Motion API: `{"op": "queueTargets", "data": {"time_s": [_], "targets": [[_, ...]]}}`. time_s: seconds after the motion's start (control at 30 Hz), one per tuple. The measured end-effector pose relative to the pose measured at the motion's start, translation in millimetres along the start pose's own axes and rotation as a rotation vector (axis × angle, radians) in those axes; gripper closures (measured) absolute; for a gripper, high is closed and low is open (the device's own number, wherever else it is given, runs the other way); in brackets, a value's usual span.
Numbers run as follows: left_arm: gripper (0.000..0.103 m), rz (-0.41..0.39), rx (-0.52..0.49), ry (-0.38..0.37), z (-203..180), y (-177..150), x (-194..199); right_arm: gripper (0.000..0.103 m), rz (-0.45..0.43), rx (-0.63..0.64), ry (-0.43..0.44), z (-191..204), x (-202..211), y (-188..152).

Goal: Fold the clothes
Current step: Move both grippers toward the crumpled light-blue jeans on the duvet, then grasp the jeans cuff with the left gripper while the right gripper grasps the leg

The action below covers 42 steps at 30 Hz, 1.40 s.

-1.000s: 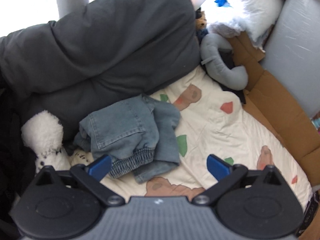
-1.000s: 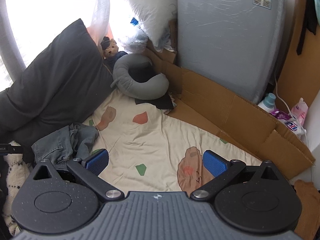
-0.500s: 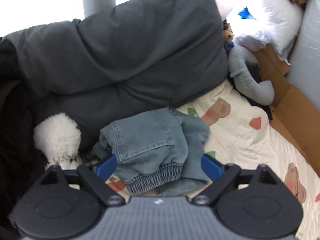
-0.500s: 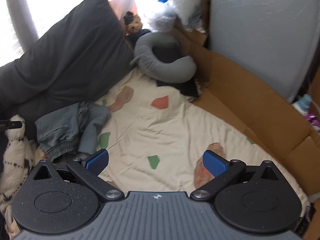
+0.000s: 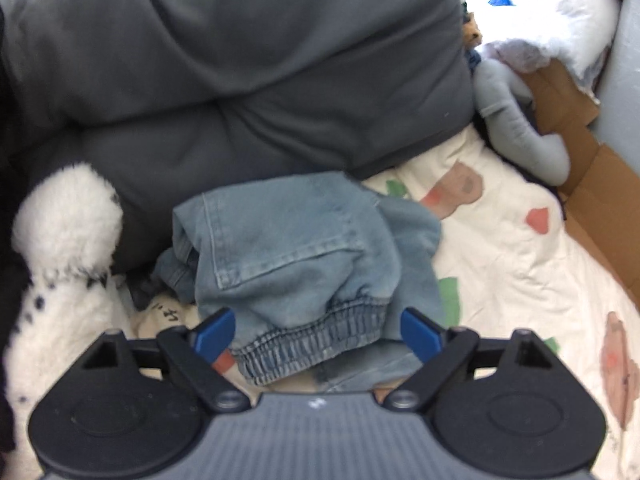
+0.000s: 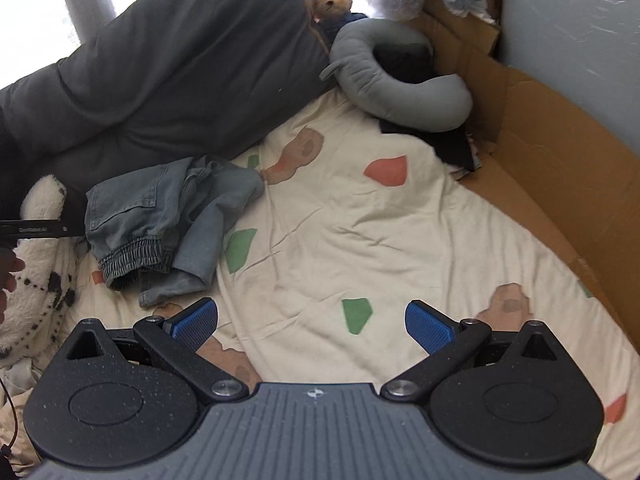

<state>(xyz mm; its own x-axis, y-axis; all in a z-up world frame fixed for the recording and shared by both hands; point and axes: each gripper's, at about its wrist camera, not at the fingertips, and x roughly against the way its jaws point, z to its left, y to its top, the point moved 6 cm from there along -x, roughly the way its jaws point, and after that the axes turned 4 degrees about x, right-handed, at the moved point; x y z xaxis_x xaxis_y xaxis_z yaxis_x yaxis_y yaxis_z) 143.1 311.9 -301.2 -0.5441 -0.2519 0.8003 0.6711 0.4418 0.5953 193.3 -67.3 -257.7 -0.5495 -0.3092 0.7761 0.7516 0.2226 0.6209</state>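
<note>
Jaws apart around crumpled jeans [image 5: 304, 256]

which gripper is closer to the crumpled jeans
Left. The left gripper is open, its fingers straddling the jeans' elastic cuff. The right gripper is open over the bedsheet, jeans off to its left.

A pair of light-blue denim trousers [image 5: 304, 264] is seen crumpled in a loose heap, unfolded. An elastic gathered cuff [image 5: 308, 344] is turned toward 6 o'clock in the left wrist view, and a stitched patch pocket lies uppermost. In the right wrist view the trousers [image 6: 168, 220] are found at about 9 o'clock, with one flap of cloth spread toward 3 o'clock.
</note>
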Motion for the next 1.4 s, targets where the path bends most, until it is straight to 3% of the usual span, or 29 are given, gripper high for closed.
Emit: {"op": "queueTargets", "data": {"time_s": [0.4,0.57,0.7,0.9,1.17,1.27,1.4], "targets": [[0.008,0.068,0.027,0.025,23.1,-45.3,-63.1,0.002,-0.011,0.024,0.109,45.4,-87.0,-3.9],[0.010,0.078,-0.011,0.049,28.8,-64.7,-82.1,0.019,-0.009,0.053,0.147,66.8,-124.9,-4.4],[0.020,0.053,0.011,0.036,34.7,-71.8,-91.3,0.021,-0.008,0.056,0.161,82.6,-154.2,-4.9],[0.031,0.032,0.014,0.040,38.6,-74.5,-103.6,0.037,0.018,0.067,0.163,112.4,-194.2,-9.0],[0.033,-0.034,0.053,0.013,43.9,-70.9,-106.1,0.038,0.015,0.077,0.146,138.6,-233.7,-2.7],[0.033,-0.059,0.068,0.003,45.9,-69.5,-106.9,0.049,0.014,0.102,0.134,146.0,-246.4,0.4],[0.035,-0.067,0.122,0.004,53.3,-70.7,-116.7,0.052,0.027,0.141,0.103,153.5,-264.7,5.8]]}}
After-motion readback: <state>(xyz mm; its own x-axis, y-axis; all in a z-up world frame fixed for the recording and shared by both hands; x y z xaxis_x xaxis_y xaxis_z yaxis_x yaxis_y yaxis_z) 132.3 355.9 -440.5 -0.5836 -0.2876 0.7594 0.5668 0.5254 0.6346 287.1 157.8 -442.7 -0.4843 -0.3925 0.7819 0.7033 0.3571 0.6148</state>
